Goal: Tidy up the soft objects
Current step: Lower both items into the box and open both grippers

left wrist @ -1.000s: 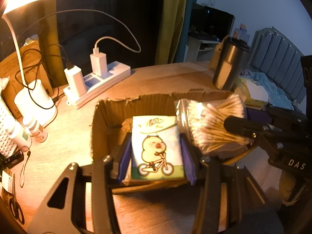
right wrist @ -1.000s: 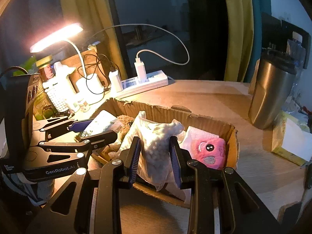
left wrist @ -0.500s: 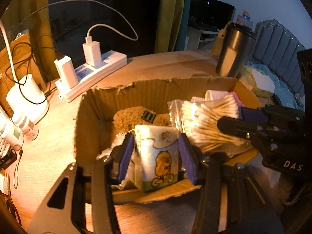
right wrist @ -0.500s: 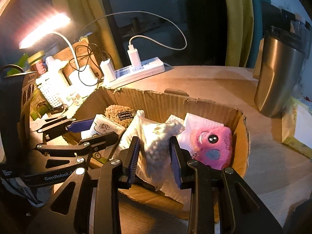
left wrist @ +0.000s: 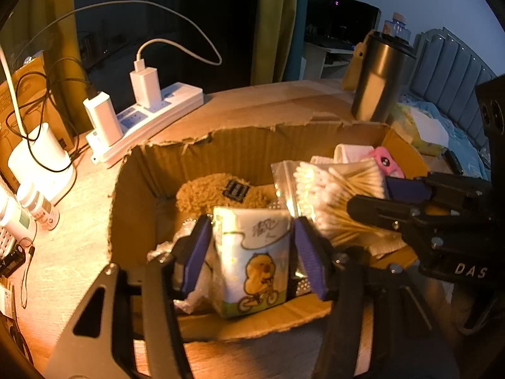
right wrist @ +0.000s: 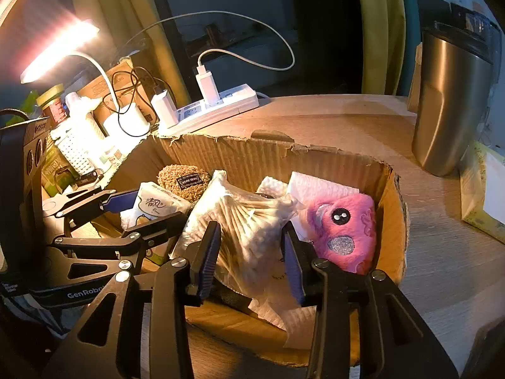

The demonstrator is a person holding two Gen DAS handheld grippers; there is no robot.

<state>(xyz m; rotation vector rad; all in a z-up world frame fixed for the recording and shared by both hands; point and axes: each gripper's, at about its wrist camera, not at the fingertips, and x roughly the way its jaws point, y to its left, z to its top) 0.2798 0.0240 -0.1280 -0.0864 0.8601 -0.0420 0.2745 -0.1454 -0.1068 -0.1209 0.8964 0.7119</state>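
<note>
Left wrist view
Container: an open cardboard box (left wrist: 240,154) with torn edges sits on the wooden table (left wrist: 63,252).
Contents: a tissue pack (left wrist: 252,259) printed with a cartoon chick on a bicycle stands near the front wall; behind it lies a brown fuzzy pouch (left wrist: 214,191); to the right, a clear bag of cotton swabs (left wrist: 331,189); a pink plush toy (left wrist: 386,159) peeks from the far right corner.
Left gripper (left wrist: 252,255): jaws opening, the tissue pack between them, blue pads just off its sides.
Right gripper (left wrist: 375,195): reaches in from the right at the swab bag.
Surface: a white power strip (left wrist: 151,120) with two chargers, a steel tumbler (left wrist: 378,79) behind the box.
Room: yellow curtains, a grey padded headboard at far right.

Right wrist view
Container: the same box (right wrist: 315,161), seen from the other side.
Contents: swab bag (right wrist: 246,224) in the middle, leaning; pink toy (right wrist: 344,230) at right on white paper towels (right wrist: 315,186); tissue pack (right wrist: 154,205) and brown pouch (right wrist: 184,180) at left.
Right gripper (right wrist: 251,252): jaws opening around the swab bag, a slight gap at each pad.
Left gripper (right wrist: 139,211): at the tissue pack.
Surface: lit desk lamp (right wrist: 56,50), power strip (right wrist: 217,107), tumbler (right wrist: 451,101) at right.
</note>
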